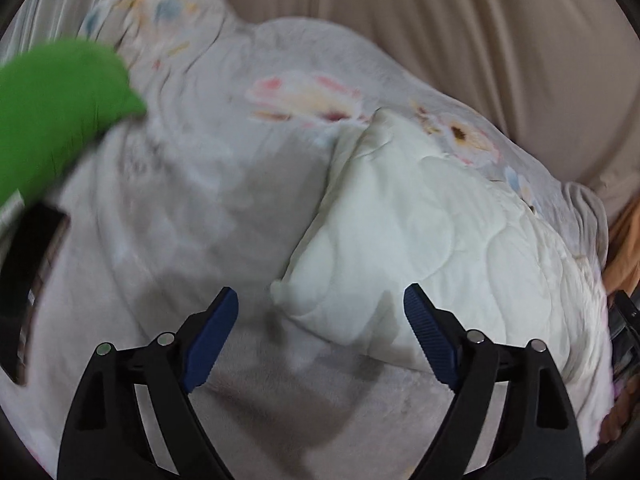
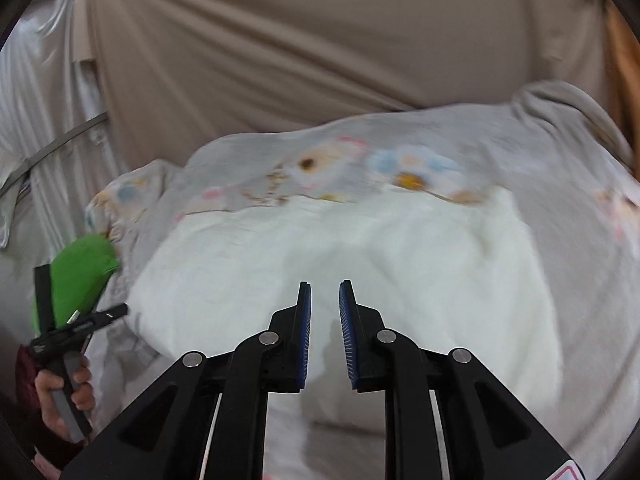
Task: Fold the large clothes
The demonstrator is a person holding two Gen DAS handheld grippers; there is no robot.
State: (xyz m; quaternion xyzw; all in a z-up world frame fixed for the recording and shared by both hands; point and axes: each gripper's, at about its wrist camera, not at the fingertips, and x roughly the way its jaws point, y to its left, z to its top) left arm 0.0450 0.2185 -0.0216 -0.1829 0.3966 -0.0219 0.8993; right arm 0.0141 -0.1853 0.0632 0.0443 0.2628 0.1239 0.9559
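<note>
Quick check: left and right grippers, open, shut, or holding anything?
Left gripper: open wide, empty, above the white quilted comforter.
Right gripper: jaws slightly apart, nothing between them.

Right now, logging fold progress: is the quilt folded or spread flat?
Partly folded: the quilt's white underside lies turned back over its grey floral face.

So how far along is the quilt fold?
One fold looks made: the quilt's white underside lies turned over its flowered grey top. Nothing is in hand: the left gripper is wide open and the right gripper has a narrow empty gap. Further folds remain; the quilt is still a broad, loose heap.
</note>
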